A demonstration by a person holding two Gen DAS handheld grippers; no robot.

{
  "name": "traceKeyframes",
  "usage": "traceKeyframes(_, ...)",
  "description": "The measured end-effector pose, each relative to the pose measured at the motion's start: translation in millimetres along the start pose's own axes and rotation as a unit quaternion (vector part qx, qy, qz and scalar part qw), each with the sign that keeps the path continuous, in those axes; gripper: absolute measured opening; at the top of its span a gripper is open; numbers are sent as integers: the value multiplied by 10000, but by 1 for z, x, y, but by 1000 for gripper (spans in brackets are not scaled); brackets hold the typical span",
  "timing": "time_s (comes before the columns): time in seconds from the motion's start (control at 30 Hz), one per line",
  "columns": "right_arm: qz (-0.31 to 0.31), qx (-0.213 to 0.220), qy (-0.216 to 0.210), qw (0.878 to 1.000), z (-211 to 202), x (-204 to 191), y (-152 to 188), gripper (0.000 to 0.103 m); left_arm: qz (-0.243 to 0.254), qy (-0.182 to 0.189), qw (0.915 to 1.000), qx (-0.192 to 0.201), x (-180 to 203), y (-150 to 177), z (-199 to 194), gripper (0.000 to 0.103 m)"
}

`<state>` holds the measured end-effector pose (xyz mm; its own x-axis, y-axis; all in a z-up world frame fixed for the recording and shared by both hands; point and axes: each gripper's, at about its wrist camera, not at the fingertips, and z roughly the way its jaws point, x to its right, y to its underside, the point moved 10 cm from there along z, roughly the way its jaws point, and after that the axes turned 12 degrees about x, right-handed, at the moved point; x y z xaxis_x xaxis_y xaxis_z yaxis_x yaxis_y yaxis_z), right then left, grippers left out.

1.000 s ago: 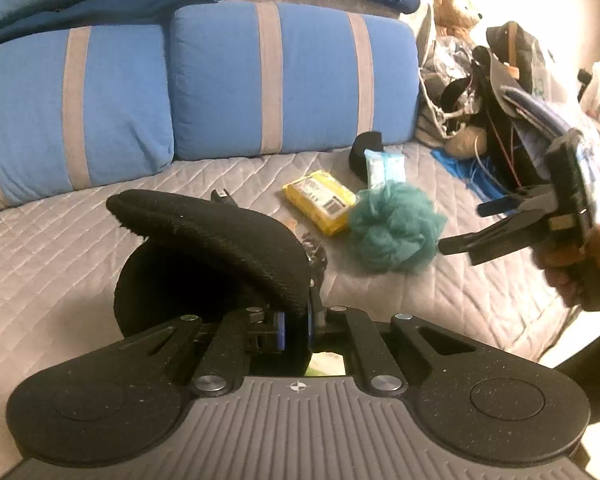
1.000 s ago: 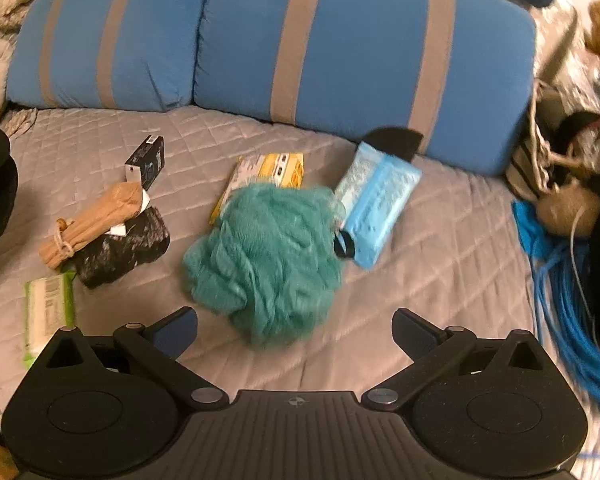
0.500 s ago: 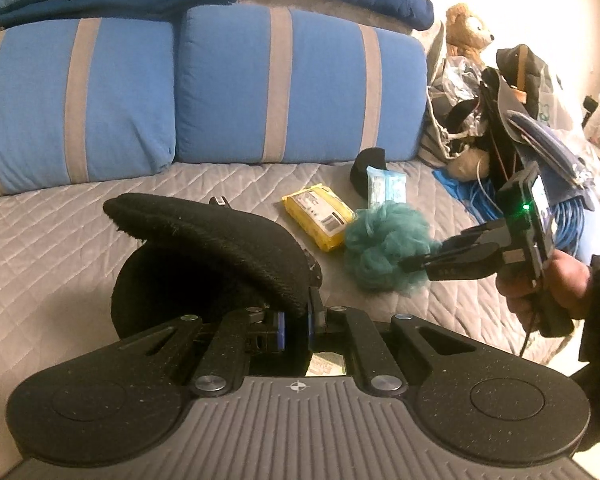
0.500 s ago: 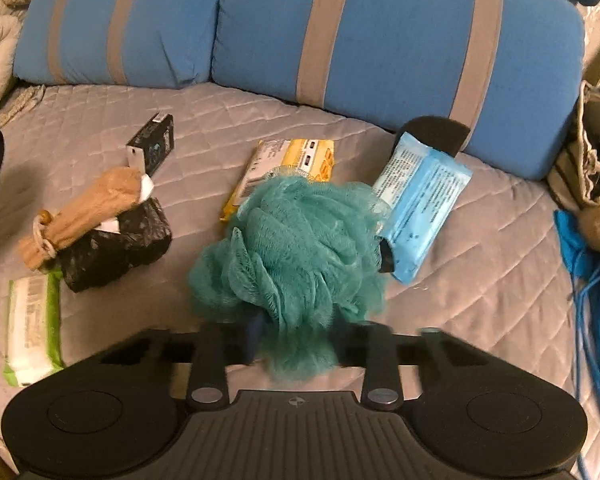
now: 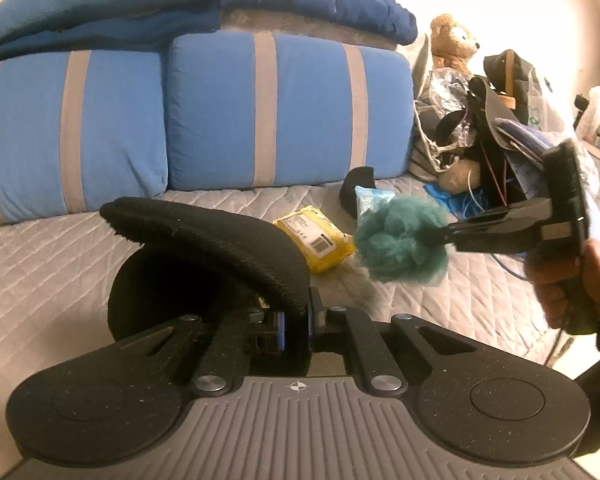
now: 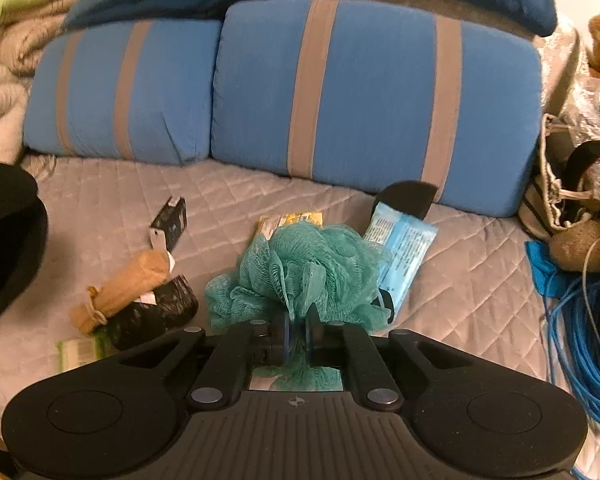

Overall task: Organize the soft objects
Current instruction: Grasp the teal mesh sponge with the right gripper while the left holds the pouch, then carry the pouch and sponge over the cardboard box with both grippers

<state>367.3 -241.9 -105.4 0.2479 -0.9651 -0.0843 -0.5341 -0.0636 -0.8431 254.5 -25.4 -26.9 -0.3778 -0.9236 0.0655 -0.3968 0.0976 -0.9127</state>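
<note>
Teal mesh loofah [image 6: 308, 276]: roughly round, no clear long axis; bulk bunched forward of the fingertips, toward 12 o'clock in the right wrist view. Pinched at its near edge by right hand-held gripper [image 6: 296, 330], pads nearly together with mesh between them and a tuft hanging below. Raised clear of the quilted bed cover [image 6: 460, 280] in the left wrist view, at 3 o'clock from the black hat. Flanked at 11 o'clock by yellow wipes pack [image 6: 290, 220], at 1 o'clock by light blue packet [image 6: 404, 256].

Black hat [image 5: 204, 236]: brim clamped by left hand-held gripper [image 5: 296, 328], pads closed on the fabric; brim extending toward 10 o'clock, crown opening below it.

At 9 o'clock from the loofah in the right wrist view: tan rolled bundle [image 6: 128, 288] lying on black crinkled bag [image 6: 156, 316]; small dark box [image 6: 170, 222] at 10 o'clock. Two blue striped cushions [image 6: 372, 100] along the back at 12 o'clock. Blue cable [image 6: 580, 340] at 3 o'clock.
</note>
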Motion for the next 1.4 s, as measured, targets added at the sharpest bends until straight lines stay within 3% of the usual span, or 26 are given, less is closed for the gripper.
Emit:
traceKeyframes(0.23, 89, 194, -102, 9997, -45, -6, -4, 9, 46, 106, 9999, 72, 20, 0, -10, 10)
traceKeyframes(0.83, 334, 231, -543, 9977, -162, -31, 38, 9, 110, 423, 9990, -118, 84, 35, -56, 10)
traceKeyframes(1.1, 381, 212, -949, 9945, -211, -54, 57, 9, 138, 564, 9977, -358, 112, 61, -79, 10)
traceKeyframes(1.4, 256, -317, -1325, 9904, -246, -90, 93, 9, 33, 713, 9929, -948, 137, 100, -104, 10)
